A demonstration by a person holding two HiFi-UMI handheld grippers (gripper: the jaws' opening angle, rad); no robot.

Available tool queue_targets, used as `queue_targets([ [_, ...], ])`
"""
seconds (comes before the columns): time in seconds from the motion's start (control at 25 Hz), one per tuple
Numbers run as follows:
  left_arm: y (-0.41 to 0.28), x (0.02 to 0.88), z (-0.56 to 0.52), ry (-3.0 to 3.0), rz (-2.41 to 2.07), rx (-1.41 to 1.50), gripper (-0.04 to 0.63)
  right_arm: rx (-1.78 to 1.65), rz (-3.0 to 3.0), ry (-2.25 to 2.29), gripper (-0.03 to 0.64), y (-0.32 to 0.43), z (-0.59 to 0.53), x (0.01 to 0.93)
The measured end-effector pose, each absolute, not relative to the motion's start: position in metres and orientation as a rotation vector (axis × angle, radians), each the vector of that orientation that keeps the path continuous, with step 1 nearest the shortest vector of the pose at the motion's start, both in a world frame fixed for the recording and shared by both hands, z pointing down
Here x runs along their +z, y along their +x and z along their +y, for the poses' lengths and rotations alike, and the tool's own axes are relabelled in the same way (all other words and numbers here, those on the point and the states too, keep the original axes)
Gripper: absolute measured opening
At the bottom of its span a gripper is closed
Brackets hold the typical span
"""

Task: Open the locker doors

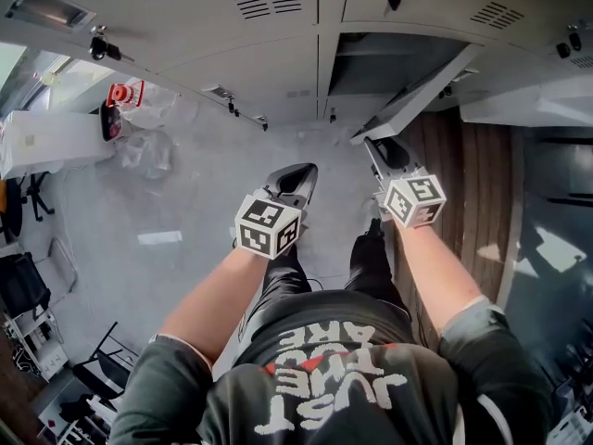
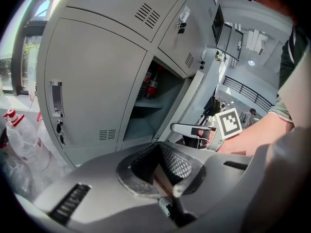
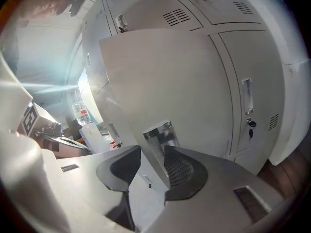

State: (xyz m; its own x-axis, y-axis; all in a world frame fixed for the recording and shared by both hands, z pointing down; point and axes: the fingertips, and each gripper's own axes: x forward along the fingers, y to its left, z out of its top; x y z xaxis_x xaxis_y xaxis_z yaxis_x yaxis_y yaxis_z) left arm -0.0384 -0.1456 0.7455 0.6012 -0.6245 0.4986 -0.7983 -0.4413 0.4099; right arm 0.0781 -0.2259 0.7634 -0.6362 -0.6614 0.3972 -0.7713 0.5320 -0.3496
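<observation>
Tongs status: right tongs (image 3: 151,160) pinch the free edge of the open locker door (image 3: 160,81), and the panel fills the gap between the jaws. The recessed latch plate (image 3: 158,130) sits just past the tips. Left tongs (image 2: 158,168) are pressed together with nothing between them, touching nothing.

Edges and room:
- The door stands swung out from the bank toward the person. Its free edge runs up and away from the right tongs.
- Open compartment (image 2: 146,115) is ahead of the left tongs, slightly to their right. The right tongs show just right of the left ones, near but apart.
- Closed door (image 2: 92,81) is ahead and to the left of the left tongs. Its handle (image 2: 57,98) and hanging key (image 2: 59,127) are well off the tips.
- Grey floor (image 1: 185,193) lies under the left tongs, with open air all round them.
- Neighbour door (image 3: 252,57), with its own key (image 3: 250,123), is close on the right of the right tongs. Wood flooring (image 1: 473,184) lies below on that side.

Hard to see:
- In the right gripper view the panel blocks the compartment and the hinge side.
- The compartment's depth is in shade. A red-labelled bottle (image 2: 151,85) on the shelf is partly cut off by the frame.
- Plastic bottles (image 2: 14,130) far left of the left tongs run out of frame.
</observation>
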Motion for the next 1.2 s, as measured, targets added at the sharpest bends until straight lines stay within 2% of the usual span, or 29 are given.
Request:
queue_targets([
  [1.2, 0.064, 0.736, -0.168, 2.307, -0.948, 0.439, 0.005, 0.783, -2.437, 1.308, 0.169, 0.223, -0.163, 0.765],
])
